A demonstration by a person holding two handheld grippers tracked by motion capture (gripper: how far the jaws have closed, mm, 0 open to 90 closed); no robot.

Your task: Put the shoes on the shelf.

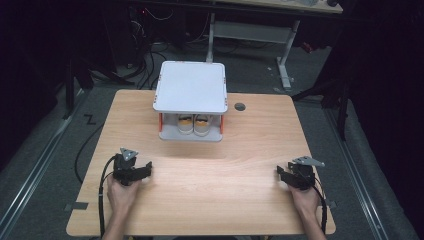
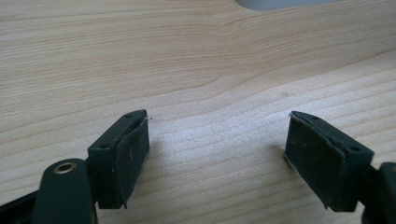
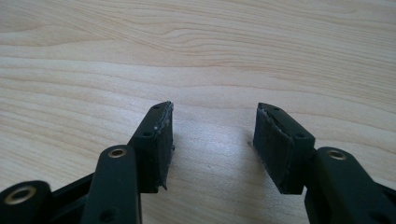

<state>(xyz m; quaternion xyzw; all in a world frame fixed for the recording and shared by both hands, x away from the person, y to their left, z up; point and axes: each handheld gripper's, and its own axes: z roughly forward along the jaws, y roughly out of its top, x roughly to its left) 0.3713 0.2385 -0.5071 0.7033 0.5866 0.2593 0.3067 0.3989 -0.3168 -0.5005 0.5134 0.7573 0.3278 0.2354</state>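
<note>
Resting on the wooden table (image 1: 200, 200) at the lower left of the high view, the left gripper (image 1: 145, 169) has its jaws spread wide over bare wood, and the right gripper (image 1: 281, 172) at the lower right also stands open and empty, its gap narrower. At upper centre a white two-tier rack (image 1: 190, 87) with orange posts sits well apart from both, with a pair of white shoes (image 1: 193, 124) side by side on its lower shelf.
</note>
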